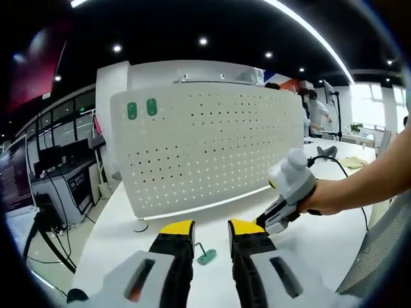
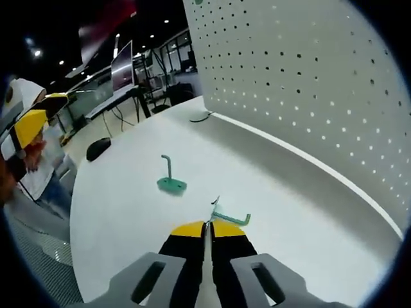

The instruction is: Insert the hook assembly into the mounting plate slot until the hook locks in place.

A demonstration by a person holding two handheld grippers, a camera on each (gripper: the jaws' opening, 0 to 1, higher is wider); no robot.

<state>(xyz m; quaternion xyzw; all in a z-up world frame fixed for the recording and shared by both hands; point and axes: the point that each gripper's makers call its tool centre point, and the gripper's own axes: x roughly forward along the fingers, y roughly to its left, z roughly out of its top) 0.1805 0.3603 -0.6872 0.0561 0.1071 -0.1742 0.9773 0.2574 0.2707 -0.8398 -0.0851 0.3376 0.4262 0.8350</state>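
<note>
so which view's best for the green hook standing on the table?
Right gripper view: the green hook stands in the open on the white table, base and bent post fully visible. In the left gripper view the same hook shows small between the left gripper jaws, partly cut off.

This is an open-plan office or a lab room inside an office building. In the upper part of the left gripper view there is a dark ceiling [image 1: 212, 25] with small round spot lamps and one long curved light strip [image 1: 308, 35]. At the left side stand dark desks with black monitors [image 1: 48, 157] and hanging cables. At the far right a person [image 1: 316, 112] stands near a bright window [image 1: 369, 102], with a green pot plant [image 1: 356, 127] beside. The wide smooth white table [image 2: 128, 212] carries a tall white perforated metal panel [image 2: 308, 83]. The right gripper view shows more desks and a big screen [image 2: 122, 67] at upper left.
</note>
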